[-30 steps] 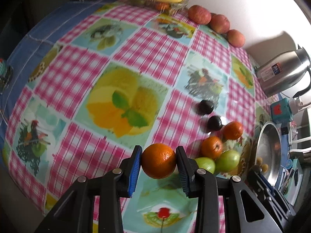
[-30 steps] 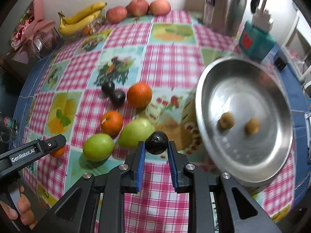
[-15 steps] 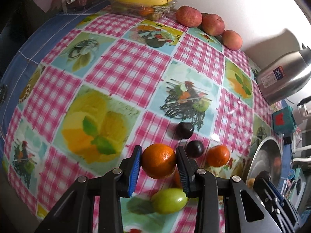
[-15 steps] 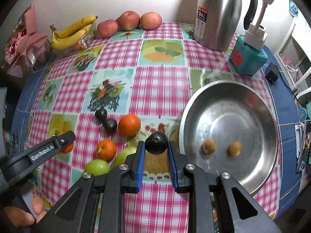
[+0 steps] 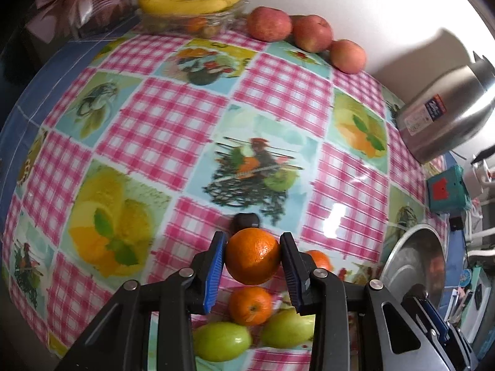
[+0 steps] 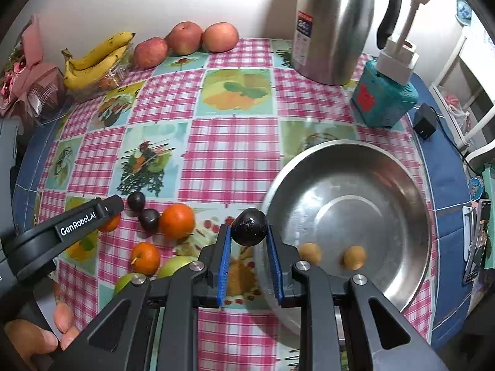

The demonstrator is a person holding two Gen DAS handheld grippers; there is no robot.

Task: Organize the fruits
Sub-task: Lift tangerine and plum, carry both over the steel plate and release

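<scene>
My left gripper (image 5: pixel 252 261) is shut on an orange (image 5: pixel 253 256), held above a cluster of fruit on the checked tablecloth. Below it lie a smaller orange (image 5: pixel 250 305) and two green fruits (image 5: pixel 221 341). My right gripper (image 6: pixel 249 237) is shut on a dark plum (image 6: pixel 249 227), right at the left rim of the steel bowl (image 6: pixel 402 191). Two small brown fruits (image 6: pixel 310 252) lie in the bowl. In the right wrist view, two dark plums (image 6: pixel 136 200), an orange (image 6: pixel 177 220) and a smaller orange (image 6: pixel 144 257) rest on the cloth, with the left gripper's arm (image 6: pixel 83 222) beside them.
Bananas (image 6: pixel 92 60) over a clear dish and three apples (image 6: pixel 185 37) line the back wall. A steel kettle (image 6: pixel 334 24) and a teal box (image 6: pixel 383 99) with a plug stand behind the bowl. A hand (image 6: pixel 37 337) shows at the lower left.
Both grippers have carried their fruit rightward across the table. The orange now hangs over the fruit cluster, and the plum has reached the bowl's left rim. Both grips are unchanged.
</scene>
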